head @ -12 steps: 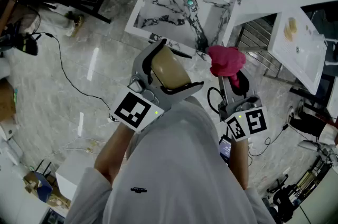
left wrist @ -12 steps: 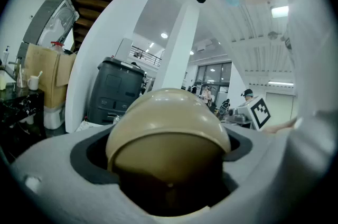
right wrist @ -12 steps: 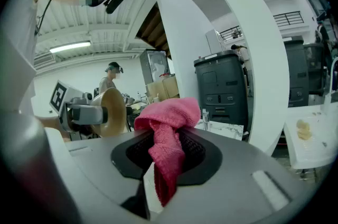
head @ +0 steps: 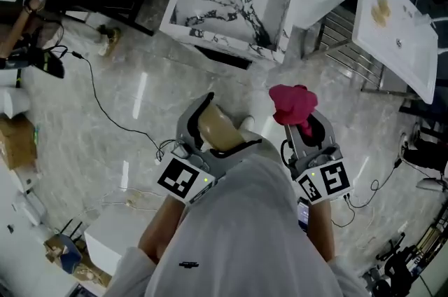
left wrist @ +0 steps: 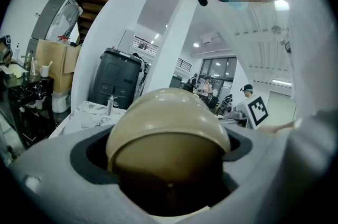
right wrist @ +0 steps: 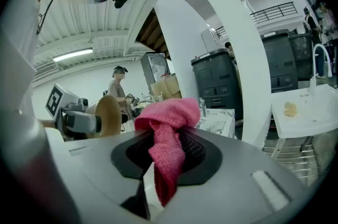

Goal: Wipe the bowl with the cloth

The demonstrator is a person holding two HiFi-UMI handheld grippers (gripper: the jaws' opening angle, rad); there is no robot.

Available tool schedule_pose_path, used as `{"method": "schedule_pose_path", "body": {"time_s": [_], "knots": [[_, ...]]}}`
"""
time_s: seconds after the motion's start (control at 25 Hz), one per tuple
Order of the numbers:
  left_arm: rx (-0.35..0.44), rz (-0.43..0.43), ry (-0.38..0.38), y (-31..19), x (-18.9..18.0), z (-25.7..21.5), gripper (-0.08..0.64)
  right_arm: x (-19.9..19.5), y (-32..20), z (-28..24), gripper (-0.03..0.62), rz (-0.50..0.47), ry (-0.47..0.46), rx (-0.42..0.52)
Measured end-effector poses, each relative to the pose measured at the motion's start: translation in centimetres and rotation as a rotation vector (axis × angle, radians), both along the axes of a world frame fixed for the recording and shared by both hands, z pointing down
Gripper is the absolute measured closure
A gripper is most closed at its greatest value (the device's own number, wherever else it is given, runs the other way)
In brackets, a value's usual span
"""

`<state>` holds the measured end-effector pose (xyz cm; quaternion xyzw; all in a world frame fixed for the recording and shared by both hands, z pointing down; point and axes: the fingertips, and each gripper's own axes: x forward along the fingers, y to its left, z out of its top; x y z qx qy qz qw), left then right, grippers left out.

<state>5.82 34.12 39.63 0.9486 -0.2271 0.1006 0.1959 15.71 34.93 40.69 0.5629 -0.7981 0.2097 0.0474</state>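
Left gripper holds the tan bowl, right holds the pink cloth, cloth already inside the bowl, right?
Not inside: the head view shows the pink cloth in the right gripper apart from the tan bowl in the left gripper. The rest is right.

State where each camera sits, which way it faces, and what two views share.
Head view: head-mounted, facing steeply down; shirt, forearms, left tongs on the bowl, right tongs on the cloth.
Left gripper view: rides the left tongs, facing forward past the bowl; shirt at right.
Right gripper view: rides the right tongs, facing past the cloth; shares bowl with head view.
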Motion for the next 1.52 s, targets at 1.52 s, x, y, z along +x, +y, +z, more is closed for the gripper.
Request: {"method": "schedule_pose_path", "body": {"time_s": [1.52], "knots": [[0.023, -0.031, 0.017, -16.8, -6.5, -2.3, 0.002, -7.8, -15.5, -1.8, 0.495, -0.071, -0.063, 0.052]]}}
